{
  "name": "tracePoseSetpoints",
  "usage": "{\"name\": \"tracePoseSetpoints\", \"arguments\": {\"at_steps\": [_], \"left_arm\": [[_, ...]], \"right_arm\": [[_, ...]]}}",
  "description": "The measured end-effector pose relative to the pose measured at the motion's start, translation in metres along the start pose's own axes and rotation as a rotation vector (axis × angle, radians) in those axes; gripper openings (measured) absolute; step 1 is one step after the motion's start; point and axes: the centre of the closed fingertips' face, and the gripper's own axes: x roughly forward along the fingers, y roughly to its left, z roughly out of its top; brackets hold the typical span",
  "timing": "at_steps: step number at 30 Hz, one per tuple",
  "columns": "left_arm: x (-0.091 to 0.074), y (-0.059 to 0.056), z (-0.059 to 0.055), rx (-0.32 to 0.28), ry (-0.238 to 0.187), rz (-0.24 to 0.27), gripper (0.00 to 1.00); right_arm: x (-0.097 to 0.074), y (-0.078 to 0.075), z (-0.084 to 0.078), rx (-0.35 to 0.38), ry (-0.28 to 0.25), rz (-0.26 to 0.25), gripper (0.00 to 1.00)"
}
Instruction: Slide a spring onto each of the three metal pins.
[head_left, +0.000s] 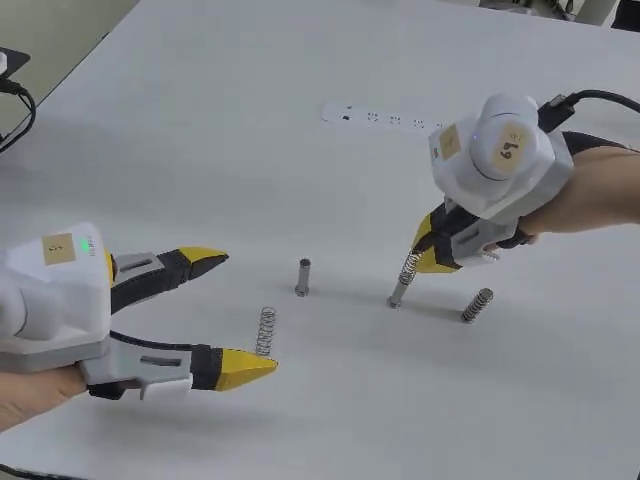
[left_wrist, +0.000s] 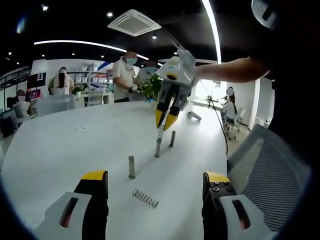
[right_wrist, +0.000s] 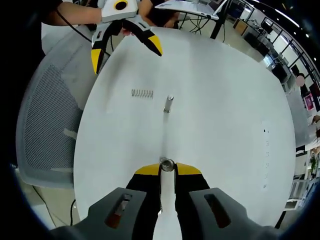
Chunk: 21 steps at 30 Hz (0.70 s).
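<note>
The right claw (head_left: 432, 262) pinches a spring (head_left: 409, 267) over a pin (head_left: 397, 295); the left claw (head_left: 246, 312) gapes empty behind a loose spring (head_left: 265, 331).

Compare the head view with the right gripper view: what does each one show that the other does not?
The head view adds a third spring lying near the right gripper. The right gripper view adds a grey mesh chair beside the table. Both share the open left gripper, the bare upright pin, the loose spring and the held spring.
</note>
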Motion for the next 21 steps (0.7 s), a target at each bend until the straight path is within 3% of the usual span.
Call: {"name": "tracePoseSetpoints", "arguments": {"at_steps": [7, 21], "left_arm": [[-0.002, 0.000, 0.007, 0.008, -0.010, 0.000, 0.73], [-0.002, 0.002, 0.004, 0.003, -0.001, 0.005, 0.72]], "right_arm": [[0.004, 0.001, -0.001, 0.003, -0.002, 0.005, 0.07], [0.017, 0.004, -0.005, 0.020, 0.006, 0.026, 0.07]]}}
